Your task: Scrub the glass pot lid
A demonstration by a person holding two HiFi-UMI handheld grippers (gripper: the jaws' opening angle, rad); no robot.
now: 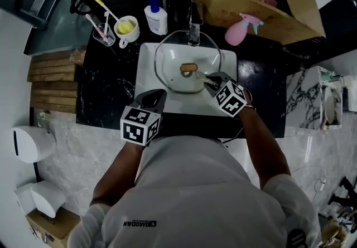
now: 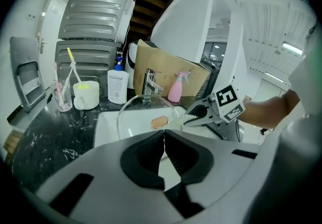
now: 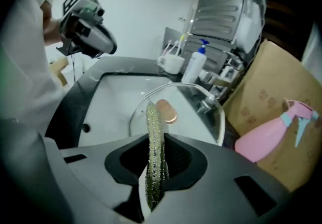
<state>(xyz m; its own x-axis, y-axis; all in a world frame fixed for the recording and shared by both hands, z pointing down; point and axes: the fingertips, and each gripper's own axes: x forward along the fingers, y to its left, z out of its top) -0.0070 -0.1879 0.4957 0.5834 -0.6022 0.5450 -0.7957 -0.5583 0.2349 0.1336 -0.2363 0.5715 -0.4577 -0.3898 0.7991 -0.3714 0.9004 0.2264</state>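
The right claw [image 3: 153, 156] pinches a glittery scrubbing strip [image 3: 153, 130] between its jaws, and the strip's far end reaches the glass pot lid [image 3: 201, 112] just beside its tan knob [image 3: 167, 111]. The left claw [image 2: 163, 140] is pressed together with nothing between its jaws and hovers at the near edge of the white sink [image 1: 146, 57], apart from the lid. The lid sits tilted in that sink below the faucet [image 1: 193, 24], and on the dark worktop [image 1: 106, 85] behind stand a soap bottle [image 1: 157, 17], a yellow mug [image 1: 127, 28] and a pink spray bottle [image 1: 240, 29].
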